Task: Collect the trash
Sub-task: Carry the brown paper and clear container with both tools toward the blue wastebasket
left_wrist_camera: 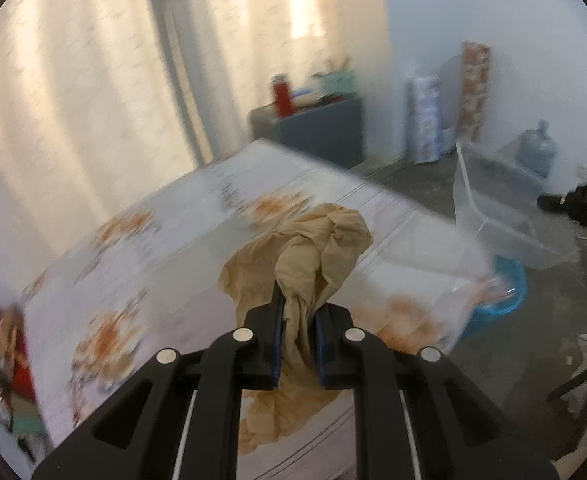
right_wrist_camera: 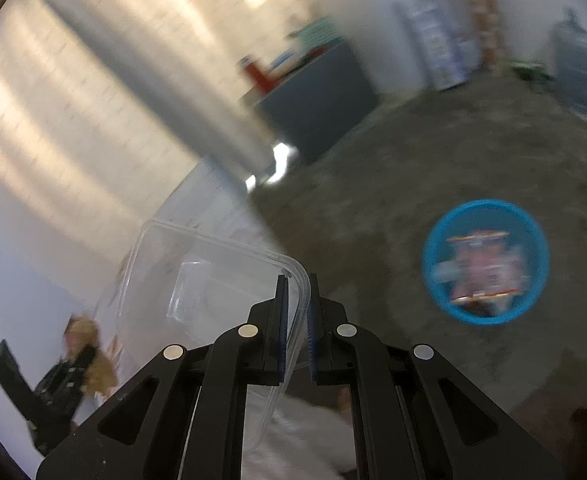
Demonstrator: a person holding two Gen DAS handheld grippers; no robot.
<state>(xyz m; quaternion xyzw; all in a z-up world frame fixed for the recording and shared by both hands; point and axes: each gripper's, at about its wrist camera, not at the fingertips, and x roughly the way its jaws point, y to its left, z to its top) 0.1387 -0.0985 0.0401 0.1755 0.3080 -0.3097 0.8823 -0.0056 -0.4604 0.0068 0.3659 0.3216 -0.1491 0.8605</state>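
With the left gripper (left_wrist_camera: 298,312) pinching crumpled paper (left_wrist_camera: 313,248) above the table (left_wrist_camera: 141,248) and the right gripper (right_wrist_camera: 295,312) clamping a clear tub (right_wrist_camera: 213,264) by its rim, the tub may slip before reaching the blue bin (right_wrist_camera: 485,262).

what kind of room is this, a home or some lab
Probably a lived-in room at home: long curtains, a table with a flowered cloth, a water jug on a bare floor, and a blue bin holding wrappers.
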